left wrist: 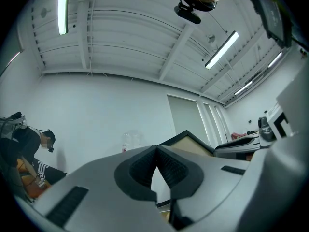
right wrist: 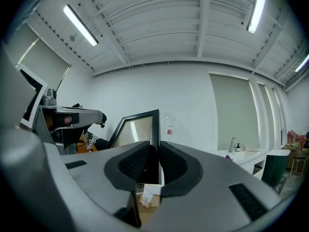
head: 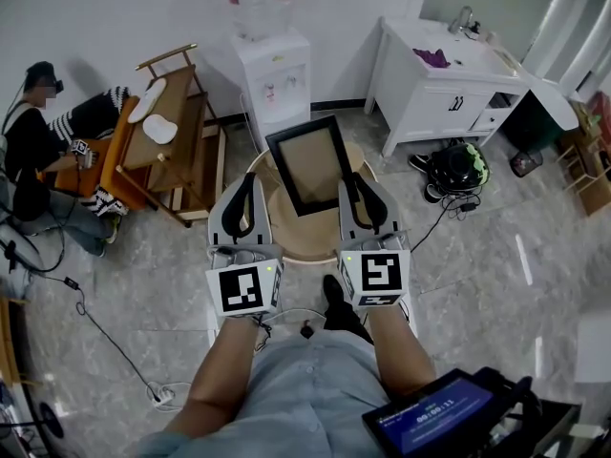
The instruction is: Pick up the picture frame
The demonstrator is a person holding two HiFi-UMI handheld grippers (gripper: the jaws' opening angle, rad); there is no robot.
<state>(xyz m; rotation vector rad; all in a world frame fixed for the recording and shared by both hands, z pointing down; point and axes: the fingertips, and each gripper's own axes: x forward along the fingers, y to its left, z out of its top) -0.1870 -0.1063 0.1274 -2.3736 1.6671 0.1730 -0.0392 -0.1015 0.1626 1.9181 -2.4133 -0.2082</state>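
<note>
Frame [head: 307, 165] hung above the round surface [head: 294, 239], its right edge clamped in the right gripper's [right wrist: 155, 153] jaws, left gripper [left wrist: 156, 151] closed on nothing beside it; probably light, stiff, breakable, best gripped by its border

Black rectangular picture frame [head: 307, 165] with a tan inner panel. Pale wooden round table [head: 305, 239]. Grey plastic left gripper [head: 250, 181] and grey plastic right gripper [head: 349, 185]: black ribbed pads [right wrist: 135, 164], white cubes [head: 243, 289] patterned with black square markers. White water dispenser [head: 275, 79]; white cabinet [head: 430, 89]; grey marbled floor tiles [head: 496, 256].
</note>
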